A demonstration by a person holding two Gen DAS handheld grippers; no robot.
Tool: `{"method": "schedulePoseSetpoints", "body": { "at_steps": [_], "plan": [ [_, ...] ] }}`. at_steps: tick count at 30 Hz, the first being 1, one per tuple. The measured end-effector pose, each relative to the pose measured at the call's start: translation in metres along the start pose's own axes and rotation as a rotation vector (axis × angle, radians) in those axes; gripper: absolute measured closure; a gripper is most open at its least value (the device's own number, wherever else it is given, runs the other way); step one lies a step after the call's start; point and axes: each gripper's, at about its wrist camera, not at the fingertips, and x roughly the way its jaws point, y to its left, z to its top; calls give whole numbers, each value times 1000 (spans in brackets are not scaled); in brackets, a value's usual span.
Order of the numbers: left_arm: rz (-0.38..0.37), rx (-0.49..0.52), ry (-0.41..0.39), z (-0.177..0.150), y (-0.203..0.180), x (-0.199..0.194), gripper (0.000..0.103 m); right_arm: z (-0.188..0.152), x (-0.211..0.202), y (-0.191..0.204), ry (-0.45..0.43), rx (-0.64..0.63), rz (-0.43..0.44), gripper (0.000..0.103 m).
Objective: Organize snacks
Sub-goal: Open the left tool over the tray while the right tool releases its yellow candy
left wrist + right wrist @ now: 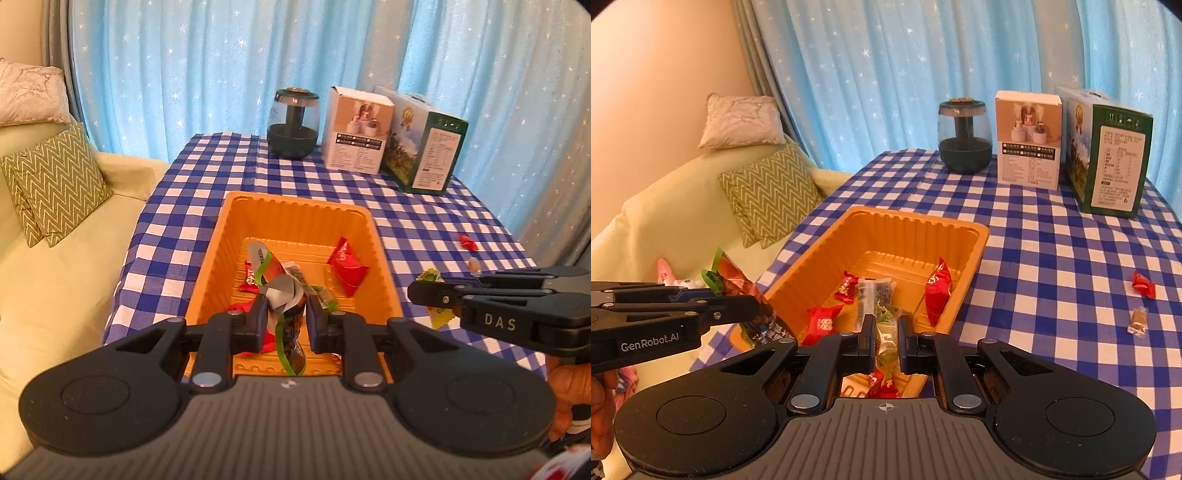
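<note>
An orange tray [295,218] [923,221] on the checked cloth holds several red packets [347,267] [937,291] and a clear wrapper. My left gripper [286,310] hangs over the tray's near end, shut on a dark packet with a green edge [291,347]. The right wrist view shows that left gripper [753,306] and its packet [735,277] at the tray's left. My right gripper [886,332] is shut on a yellow-green candy packet [886,343] above the tray's near rim. From the left wrist view, the right gripper [415,291] sits at the tray's right with that packet [441,317].
A loose red candy [468,242] [1144,284] and a small brown candy [474,264] [1137,320] lie on the cloth at the right. A dark jar [293,123], a white box [356,129] and a green box [424,140] stand at the back. A sofa with cushions [55,184] borders the table's left.
</note>
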Motion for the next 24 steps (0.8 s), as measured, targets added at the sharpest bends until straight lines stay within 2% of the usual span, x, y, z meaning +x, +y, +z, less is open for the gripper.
{"method": "schedulePoseSetpoints", "body": {
  "at_steps": [8, 16, 24],
  "plan": [
    [-9, 18, 78, 5, 7, 37, 83, 0, 30, -11, 31, 20, 15, 91],
    [16, -38, 58, 0, 20, 44, 80, 0, 41, -12, 47, 32, 39, 91],
    [18, -40, 68, -6, 19, 42, 79, 0, 43, -8, 47, 33, 57, 91]
  ]
}}
